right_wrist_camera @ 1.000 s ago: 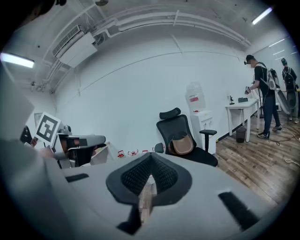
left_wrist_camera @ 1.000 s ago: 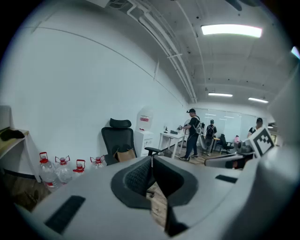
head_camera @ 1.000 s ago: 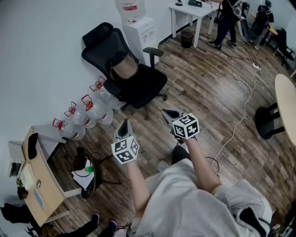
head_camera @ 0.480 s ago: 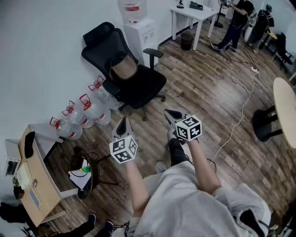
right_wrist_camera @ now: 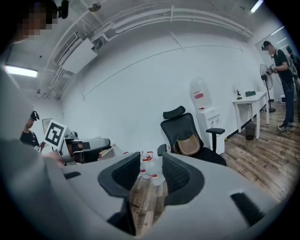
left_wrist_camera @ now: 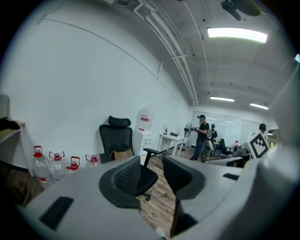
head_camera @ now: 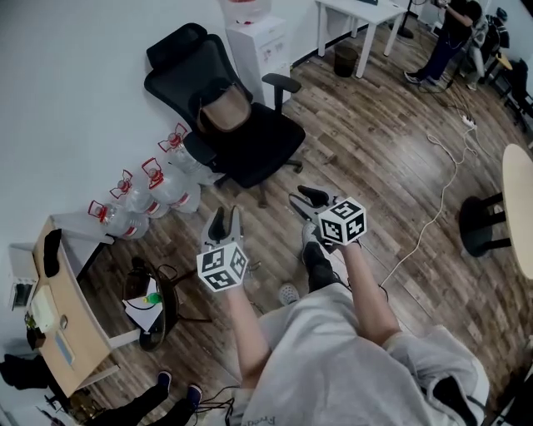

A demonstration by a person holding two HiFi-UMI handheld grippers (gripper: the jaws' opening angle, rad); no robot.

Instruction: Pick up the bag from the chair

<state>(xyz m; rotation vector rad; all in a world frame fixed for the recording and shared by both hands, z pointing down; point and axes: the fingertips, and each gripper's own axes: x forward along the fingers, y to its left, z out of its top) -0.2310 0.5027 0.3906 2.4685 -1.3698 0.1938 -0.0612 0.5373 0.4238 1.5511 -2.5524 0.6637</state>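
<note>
A person holds two hand-held grippers out over a wooden floor, the left point(head_camera: 226, 223) and the right point(head_camera: 306, 200). Each has its jaws moderately apart with nothing between them. The step in hand appears to be the approach, since both hand-held grippers are well apart from the goal. Beyond them, along the wall to the left, stand four red-capped bottles point(head_camera: 166, 198). Past these is the one black chair point(head_camera: 258, 150), and on its seat, leaning against the backrest, sits the one brown bag point(head_camera: 223, 116), upright with its top edge showing. The next move likely calls for closing the remaining distance, then bringing one hand-held gripper down over the bag's upper rim, clear of the armrest point(head_camera: 281, 81), before shutting on it. Behind the chair stands one white dispenser point(head_camera: 258, 46). Farther off are a white table point(head_camera: 358, 12) and a person point(head_camera: 454, 33).
</note>
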